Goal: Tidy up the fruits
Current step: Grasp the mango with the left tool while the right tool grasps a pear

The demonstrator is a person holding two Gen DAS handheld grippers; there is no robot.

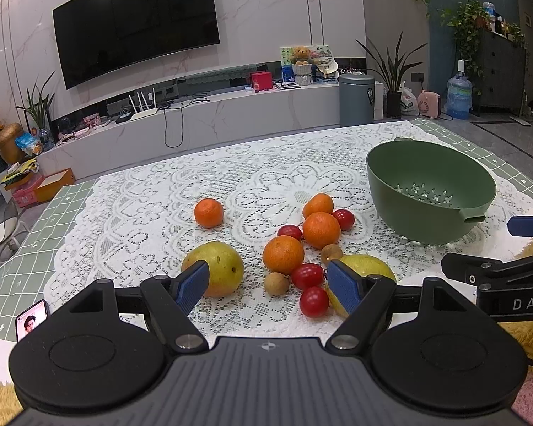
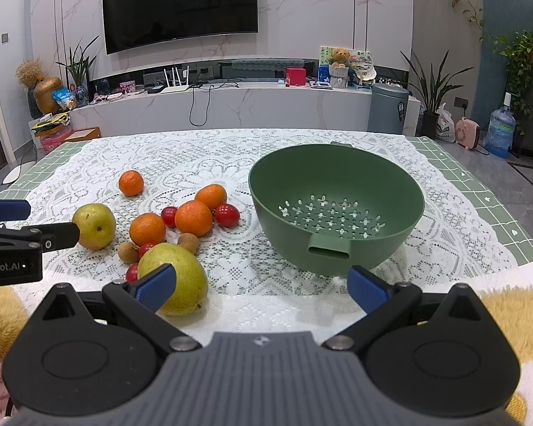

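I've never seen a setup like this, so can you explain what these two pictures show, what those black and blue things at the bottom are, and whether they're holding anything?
There is no robot here: a person holds a pair of tongs in each hand, each with a camera looking along its two blue-tipped fingers. One picture comes from the left tongs, the other from the right tongs. Both stand open and hold nothing. On the lace tablecloth lie loose fruits: four oranges, two pears, small red tomatoes and little brown longans. To their right sits an empty green colander bowl, likely where the fruit will go. Behind is a living room with a television.
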